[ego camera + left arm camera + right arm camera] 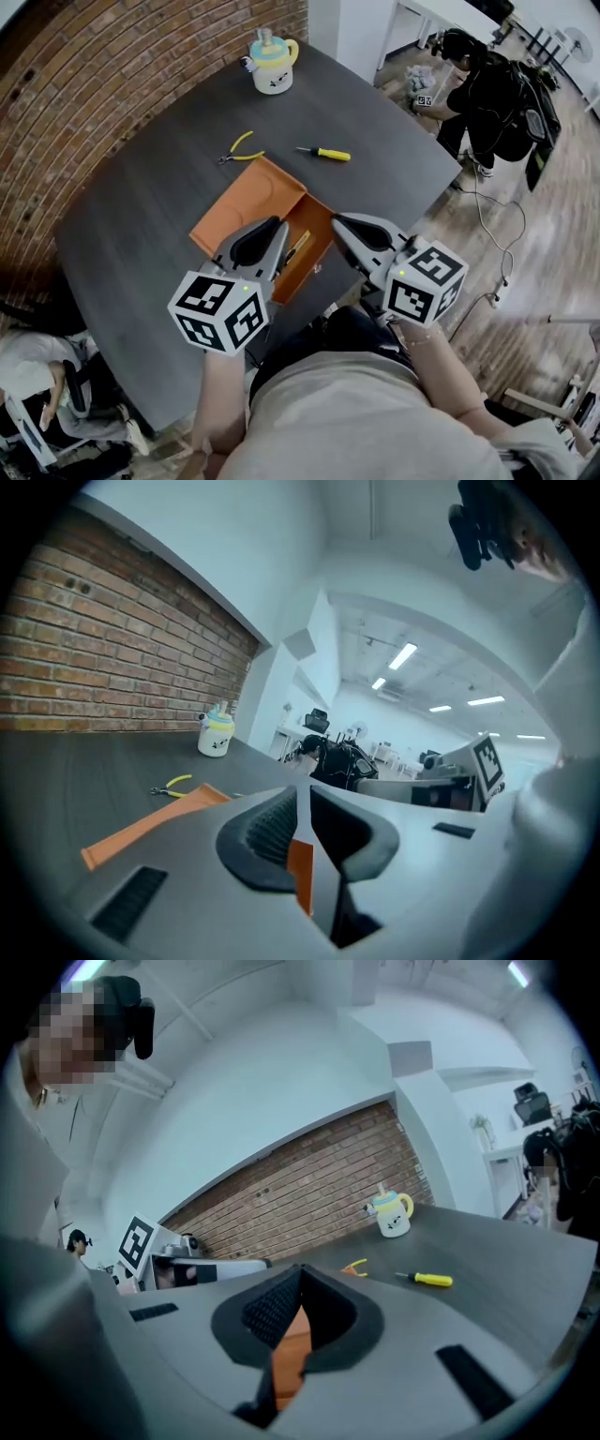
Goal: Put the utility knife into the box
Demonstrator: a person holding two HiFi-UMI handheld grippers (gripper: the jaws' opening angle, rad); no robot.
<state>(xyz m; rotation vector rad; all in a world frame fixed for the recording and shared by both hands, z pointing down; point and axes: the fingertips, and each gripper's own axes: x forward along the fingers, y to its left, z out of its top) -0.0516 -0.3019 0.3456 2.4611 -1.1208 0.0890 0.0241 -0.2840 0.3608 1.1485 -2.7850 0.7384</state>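
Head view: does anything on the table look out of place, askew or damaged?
Nothing stands out. The orange box lies open with the utility knife inside; pliers and screwdriver lie flat beyond it, and the cup stands upright.

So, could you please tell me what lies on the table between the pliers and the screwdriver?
Nothing: in the head view, only bare dark table separates the pliers from the screwdriver.
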